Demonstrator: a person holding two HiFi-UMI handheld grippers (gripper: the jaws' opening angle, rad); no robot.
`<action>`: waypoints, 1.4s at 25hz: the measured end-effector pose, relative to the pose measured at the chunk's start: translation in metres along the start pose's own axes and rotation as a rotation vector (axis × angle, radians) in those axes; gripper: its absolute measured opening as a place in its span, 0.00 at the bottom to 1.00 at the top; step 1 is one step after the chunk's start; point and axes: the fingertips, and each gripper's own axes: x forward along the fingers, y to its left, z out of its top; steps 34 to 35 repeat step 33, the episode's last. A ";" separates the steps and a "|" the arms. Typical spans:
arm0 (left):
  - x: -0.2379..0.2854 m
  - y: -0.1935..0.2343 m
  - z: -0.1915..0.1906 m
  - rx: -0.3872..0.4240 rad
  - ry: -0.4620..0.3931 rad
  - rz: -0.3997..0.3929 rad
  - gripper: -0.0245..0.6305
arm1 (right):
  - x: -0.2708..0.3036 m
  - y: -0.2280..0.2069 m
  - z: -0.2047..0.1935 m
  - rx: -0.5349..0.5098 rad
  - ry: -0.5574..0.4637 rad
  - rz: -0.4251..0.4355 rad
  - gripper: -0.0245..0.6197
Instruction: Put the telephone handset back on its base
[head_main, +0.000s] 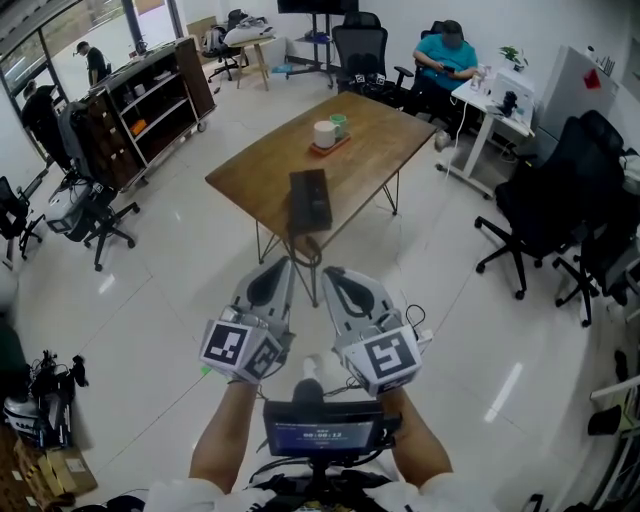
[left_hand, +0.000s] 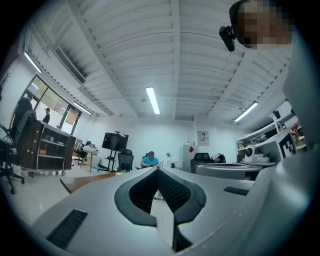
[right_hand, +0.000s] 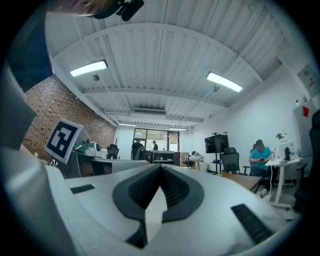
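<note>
A black telephone (head_main: 310, 199) lies on the near half of a wooden table (head_main: 258, 170) in the head view; from here I cannot tell the handset from the base. Both grippers are held close to the person's body, well short of the table and pointing toward it. The left gripper (head_main: 284, 263) is shut, its jaw tips meeting with nothing between them, as the left gripper (left_hand: 159, 170) also shows in its own view. The right gripper (head_main: 327, 272) beside it is shut and empty too, and the right gripper (right_hand: 161, 167) has its tips touching.
A tray with two cups (head_main: 330, 135) stands further back on the table. Black office chairs (head_main: 545, 215) stand at the right and another chair (head_main: 95, 215) at the left. A dark shelf unit (head_main: 140, 105) lines the left wall. A seated person (head_main: 445, 60) is at the back by a white desk (head_main: 495, 100).
</note>
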 end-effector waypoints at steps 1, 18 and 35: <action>-0.002 -0.003 0.000 0.008 0.000 0.002 0.04 | -0.003 0.001 0.001 -0.002 -0.001 0.002 0.04; -0.015 -0.027 0.007 0.048 -0.013 0.016 0.04 | -0.020 0.011 0.005 -0.012 -0.008 0.020 0.04; -0.015 -0.030 0.012 0.051 -0.019 0.011 0.04 | -0.024 0.011 0.009 -0.008 -0.012 0.012 0.04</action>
